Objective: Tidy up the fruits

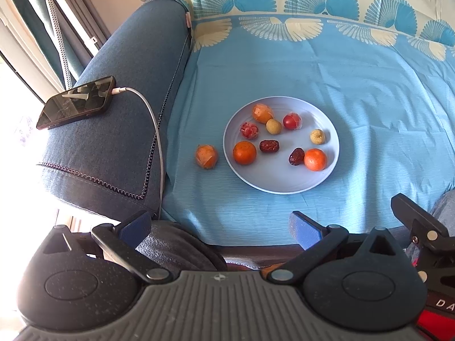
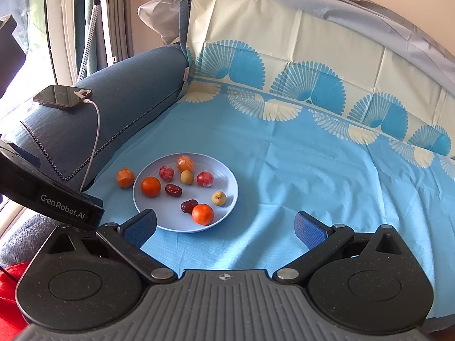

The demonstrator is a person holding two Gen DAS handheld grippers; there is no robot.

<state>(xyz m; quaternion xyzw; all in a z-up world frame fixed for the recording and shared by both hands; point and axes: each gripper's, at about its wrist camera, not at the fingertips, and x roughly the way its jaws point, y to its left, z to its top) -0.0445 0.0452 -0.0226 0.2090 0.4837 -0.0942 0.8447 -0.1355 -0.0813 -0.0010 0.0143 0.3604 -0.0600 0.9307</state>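
- The one wrapped orange fruit (image 1: 206, 156) off the plate lies on the blue cloth (image 1: 341, 85), just beside the plate's (image 1: 284, 187) left rim, apart from it by a thin strip of cloth
- From the left gripper (image 1: 219, 227) it sits ahead of the fingers and only slightly toward the left finger, almost on the line between them
- From the right gripper (image 2: 224, 227) the same fruit (image 2: 125, 177) lies ahead and well out past the left finger (image 2: 139, 227), with the plate (image 2: 170, 224) partly between
- By that, the left hand looks the nearer and straighter one for it; the left tool's body crosses the right view low on the left
- The fruit is roundish, so no long axis sets the finger angle; its crinkled wrapper may slip
- Both grippers have fingers spread wide with nothing between them, hovering short of the plate's near rim
- Eight other pieces already rest on the plate: two bare mandarins, two dates, two pale round fruits, wrapped ones behind
- A phone (image 1: 76, 102) on a cable lies on the sofa arm, far beyond the left finger
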